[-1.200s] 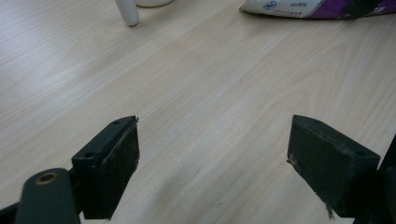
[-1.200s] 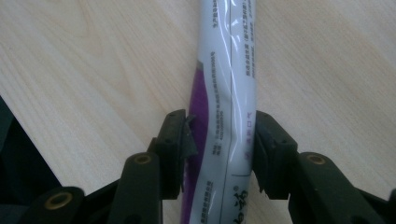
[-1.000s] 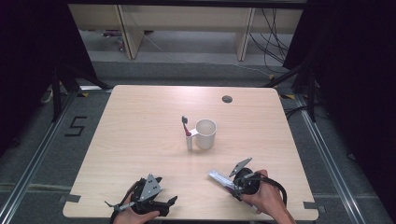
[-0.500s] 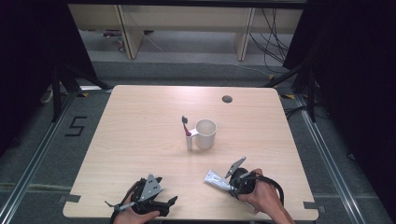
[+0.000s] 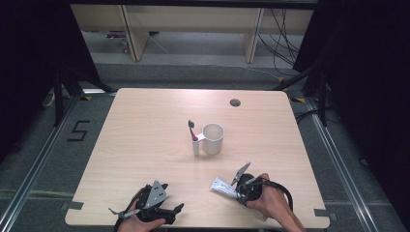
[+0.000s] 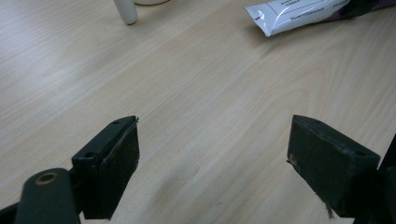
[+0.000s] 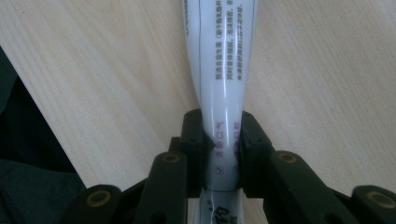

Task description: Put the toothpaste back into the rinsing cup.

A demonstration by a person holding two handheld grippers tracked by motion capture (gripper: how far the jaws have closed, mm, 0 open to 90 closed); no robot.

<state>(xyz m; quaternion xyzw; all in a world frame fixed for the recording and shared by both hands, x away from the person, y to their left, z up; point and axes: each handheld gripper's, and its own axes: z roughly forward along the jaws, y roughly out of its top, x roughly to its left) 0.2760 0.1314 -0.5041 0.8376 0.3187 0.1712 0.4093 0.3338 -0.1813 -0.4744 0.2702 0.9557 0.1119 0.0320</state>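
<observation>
While the right gripper [image 5: 238, 186] sits low over the near right part of the table [image 5: 145, 130], its jaws are clamped on a white toothpaste tube [image 5: 223, 185]. The right gripper view confirms the grip: both black pads press the tube [image 7: 223, 93] from either side, narrowing it at that spot, and the printed body runs away from the jaws over the wood. The jaws have just been closing, with the tube between them. In the high view the tube lies nearly flat on the table, its free end pointing left from the gripper toward the table's middle. The person's right hand [image 5: 270, 195] wraps the gripper body, a black cable looping round it.

The left gripper [image 5: 157, 205] rests at the near left edge, well apart from the tube. Its jaws stand wide with bare wood between them; in the left gripper view the tube's flat end [image 6: 289, 16] lies farther off.

Beyond both, near the table's centre, a white mug [image 5: 212, 138] stands upright, with a toothbrush [image 5: 193, 137] standing upright just to its left. A dark round grommet [image 5: 235, 102] sits by the far edge.
</observation>
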